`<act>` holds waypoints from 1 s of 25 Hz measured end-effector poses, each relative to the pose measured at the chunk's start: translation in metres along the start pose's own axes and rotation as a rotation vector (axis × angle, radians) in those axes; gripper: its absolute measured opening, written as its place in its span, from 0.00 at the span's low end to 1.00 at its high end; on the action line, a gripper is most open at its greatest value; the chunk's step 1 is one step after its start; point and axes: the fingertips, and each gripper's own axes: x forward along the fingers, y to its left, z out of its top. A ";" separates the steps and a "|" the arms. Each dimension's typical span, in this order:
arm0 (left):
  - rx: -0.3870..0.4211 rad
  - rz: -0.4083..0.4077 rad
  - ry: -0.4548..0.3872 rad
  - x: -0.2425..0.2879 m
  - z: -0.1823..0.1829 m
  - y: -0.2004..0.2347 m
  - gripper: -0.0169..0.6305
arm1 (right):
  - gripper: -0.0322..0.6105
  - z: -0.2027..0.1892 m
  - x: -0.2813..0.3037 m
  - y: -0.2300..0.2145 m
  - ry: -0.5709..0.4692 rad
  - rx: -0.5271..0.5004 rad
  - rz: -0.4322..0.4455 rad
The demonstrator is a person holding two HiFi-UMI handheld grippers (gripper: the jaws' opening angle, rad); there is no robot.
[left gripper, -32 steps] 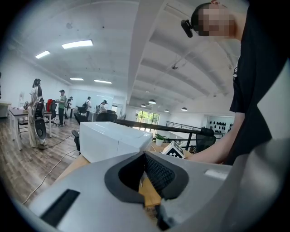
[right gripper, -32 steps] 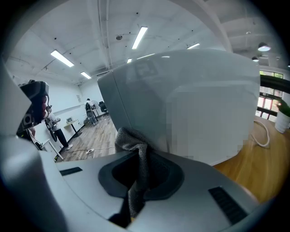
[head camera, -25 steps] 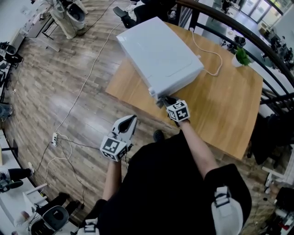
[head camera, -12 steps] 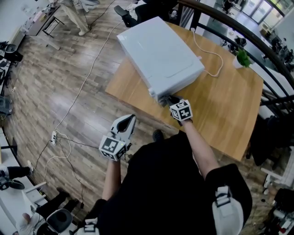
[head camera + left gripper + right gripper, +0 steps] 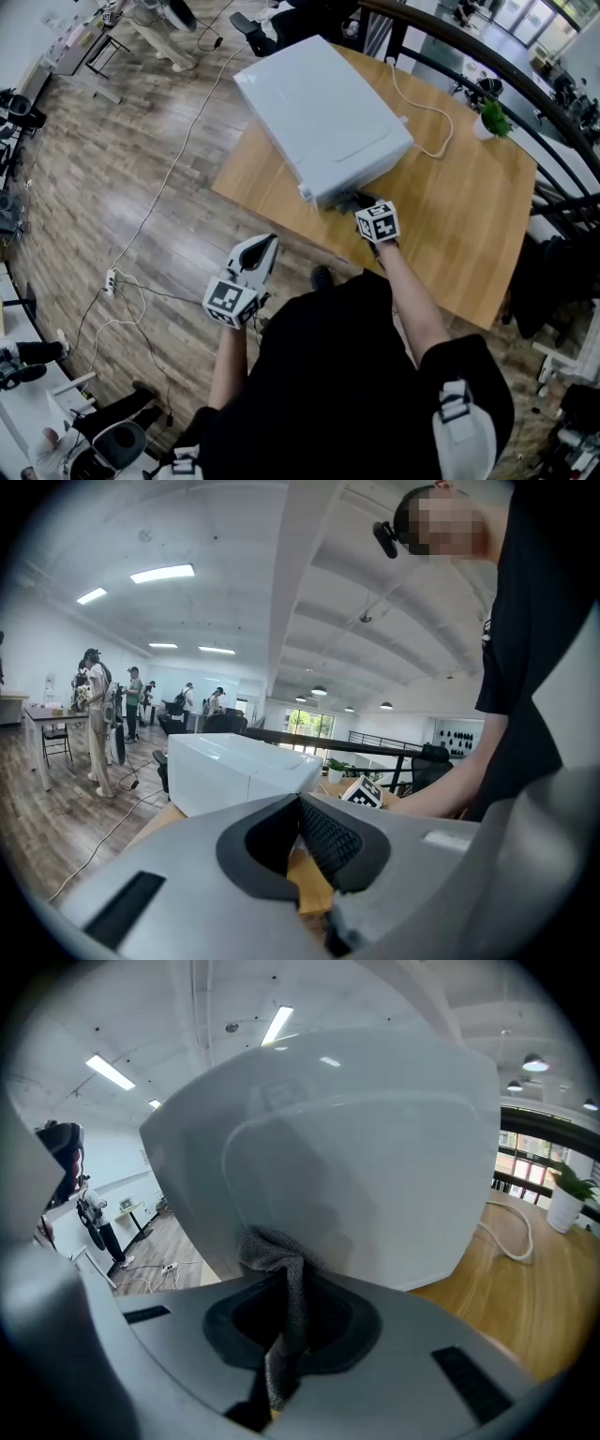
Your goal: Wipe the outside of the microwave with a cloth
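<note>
The white microwave (image 5: 319, 111) stands on the near left part of a wooden table (image 5: 450, 216). My right gripper (image 5: 356, 202) is at the low near corner of its side wall, shut on a grey cloth (image 5: 345, 199). In the right gripper view the cloth (image 5: 279, 1258) bunches between the jaws and touches the white wall of the microwave (image 5: 366, 1157). My left gripper (image 5: 270, 244) hangs off the table's near edge, over the floor, shut with nothing in it. From the left gripper (image 5: 298, 806) the microwave (image 5: 234, 769) shows ahead.
A white power cord (image 5: 427, 112) runs from the microwave's back across the table; a small potted plant (image 5: 490, 117) stands at the far edge. A dark railing (image 5: 525, 84) curves behind. Cables and a power strip (image 5: 111, 281) lie on the wooden floor at left.
My right gripper has slid with the cloth a little to the right along the microwave's lower near edge. The left gripper has barely moved.
</note>
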 end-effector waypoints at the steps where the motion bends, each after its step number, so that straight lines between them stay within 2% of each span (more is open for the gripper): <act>1: 0.002 0.001 0.003 0.001 0.001 -0.001 0.03 | 0.08 0.000 -0.001 -0.005 0.004 0.004 -0.010; 10: 0.004 0.007 0.007 0.010 0.003 -0.002 0.03 | 0.07 0.006 -0.008 -0.038 -0.017 0.030 -0.054; 19: -0.018 0.005 0.050 0.017 0.002 -0.011 0.03 | 0.08 0.011 -0.018 -0.072 -0.042 0.050 -0.098; 25: 0.009 0.001 0.030 0.022 0.004 -0.011 0.03 | 0.08 0.017 -0.025 -0.095 -0.052 0.073 -0.138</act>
